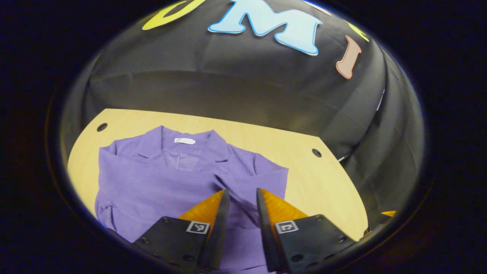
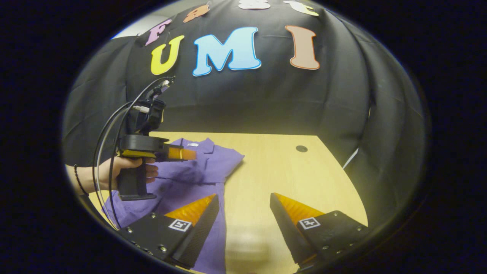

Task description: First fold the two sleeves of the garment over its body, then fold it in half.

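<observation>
I'm hovering my left gripper (image 1: 242,198) over the purple collared shirt (image 1: 167,179), which is lying flat on the wooden table (image 1: 315,179), its sleeves apparently already folded in. Fingers narrowly parted, grasping nothing. My right gripper (image 2: 243,205) is hanging released beside the hem. I'm judging the halving fold next: both grippers need an edge.

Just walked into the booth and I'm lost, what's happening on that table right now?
A person is folding a purple shirt on a wooden table using a handheld gripper in each hand. The sleeves look already folded over the body. The left gripper hangs above the shirt, its fingers slightly apart and holding nothing. The right gripper is open over the shirt's edge and bare table. The fold in half isn't done yet.
</observation>
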